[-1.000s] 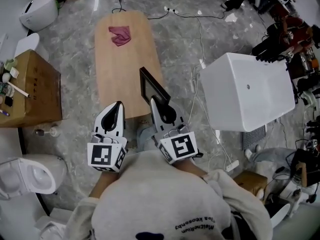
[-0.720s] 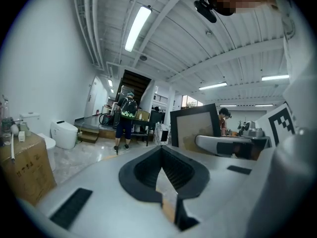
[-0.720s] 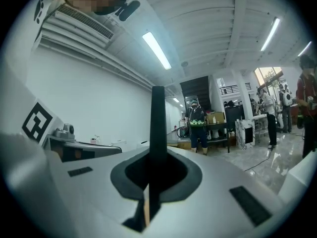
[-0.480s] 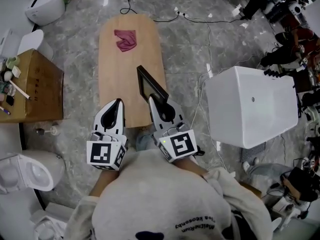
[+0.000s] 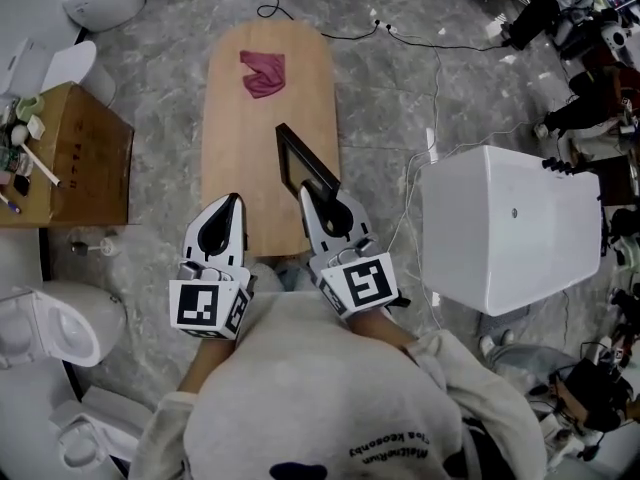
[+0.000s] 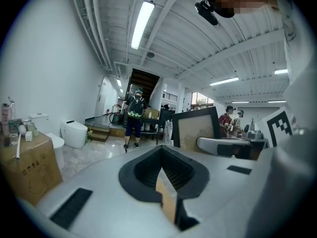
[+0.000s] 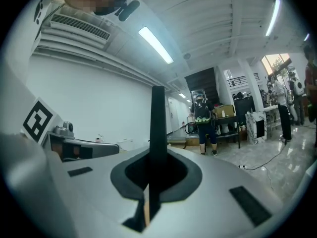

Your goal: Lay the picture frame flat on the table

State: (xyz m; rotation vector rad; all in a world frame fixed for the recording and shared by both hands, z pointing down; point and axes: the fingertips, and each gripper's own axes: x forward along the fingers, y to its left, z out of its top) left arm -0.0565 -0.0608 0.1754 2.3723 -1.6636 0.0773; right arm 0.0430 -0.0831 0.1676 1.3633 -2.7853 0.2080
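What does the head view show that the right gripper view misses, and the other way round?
Only the head view: a red cloth at the far end of the table, a white tub, a cardboard box. Only the right gripper view: a person with a backpack, a ceiling light. Both: the picture frame, upright, clamped in the right gripper.

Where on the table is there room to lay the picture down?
Free: the bare wood of the table between the red cloth and the picture frame, and its left side ahead of the left gripper. Crowded: the near right edge, around the right gripper.
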